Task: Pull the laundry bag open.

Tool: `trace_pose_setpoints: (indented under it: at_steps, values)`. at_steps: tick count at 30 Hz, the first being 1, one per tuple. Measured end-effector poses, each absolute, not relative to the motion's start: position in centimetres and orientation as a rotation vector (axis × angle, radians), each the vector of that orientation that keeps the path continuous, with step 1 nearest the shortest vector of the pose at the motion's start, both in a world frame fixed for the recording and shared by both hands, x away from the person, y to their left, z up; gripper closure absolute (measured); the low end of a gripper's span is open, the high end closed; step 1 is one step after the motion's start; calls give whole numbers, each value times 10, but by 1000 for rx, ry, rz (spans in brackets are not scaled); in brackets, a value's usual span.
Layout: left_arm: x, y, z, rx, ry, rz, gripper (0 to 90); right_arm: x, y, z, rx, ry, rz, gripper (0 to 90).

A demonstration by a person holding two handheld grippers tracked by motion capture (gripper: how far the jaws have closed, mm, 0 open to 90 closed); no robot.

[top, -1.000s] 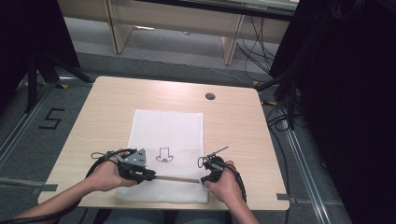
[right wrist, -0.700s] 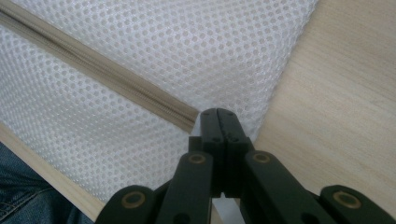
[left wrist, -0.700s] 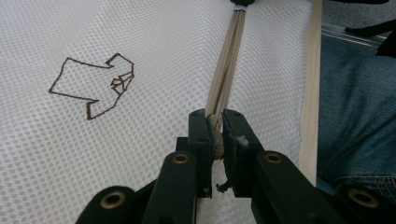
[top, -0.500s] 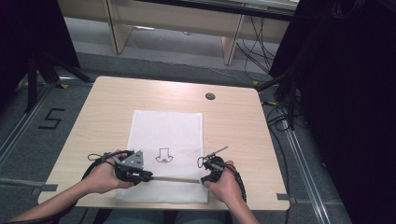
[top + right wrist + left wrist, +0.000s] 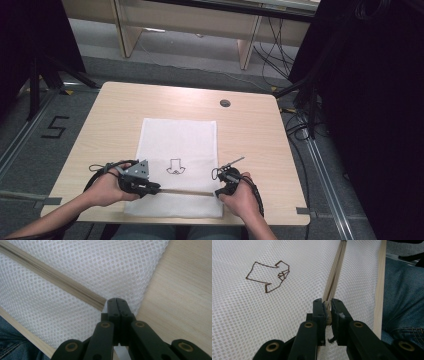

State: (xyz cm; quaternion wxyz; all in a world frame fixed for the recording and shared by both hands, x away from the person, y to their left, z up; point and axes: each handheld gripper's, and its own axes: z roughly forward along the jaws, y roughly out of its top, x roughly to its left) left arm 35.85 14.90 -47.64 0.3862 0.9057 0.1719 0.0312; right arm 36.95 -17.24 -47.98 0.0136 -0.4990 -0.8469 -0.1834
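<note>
A white mesh bag (image 5: pixel 180 137) lies flat on the wooden table (image 5: pixel 120 110), with a small shirt outline (image 5: pixel 175 166) drawn on it. A beige zipper (image 5: pixel 185 192) runs across the bag near its front edge. My left gripper (image 5: pixel 152 189) is at the zipper's left part, shut on the beige zipper pull (image 5: pixel 327 312), which shows between its jaws in the left gripper view (image 5: pixel 327 302). My right gripper (image 5: pixel 220 192) is shut on the mesh bag's edge (image 5: pixel 130 285) right at the zipper's end (image 5: pixel 100 302); in the right gripper view (image 5: pixel 120 301) its jaws are pressed together.
A round cable hole (image 5: pixel 225 103) sits in the table's far right part. The front table edge (image 5: pixel 30 337) and a person's jeans (image 5: pixel 404 302) lie just behind the bag. Wooden furniture legs (image 5: pixel 248 45) and cables stand on the floor beyond.
The left gripper has edged very slightly to the left along the zipper line. The right gripper has stayed where it was.
</note>
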Motion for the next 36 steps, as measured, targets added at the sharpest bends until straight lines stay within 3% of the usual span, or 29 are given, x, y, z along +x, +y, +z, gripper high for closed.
trace_pose_setpoints:
  at_steps: [29, 36]
  values:
    - [357, 173, -477, 2279, 504, 68, 820, 370, -173, -480, -1552, -2638, -572, 900]
    - [358, 190, -476, 2308, 533, 116, 820, 371, -173, -481, -1533, -2659, -582, 900]
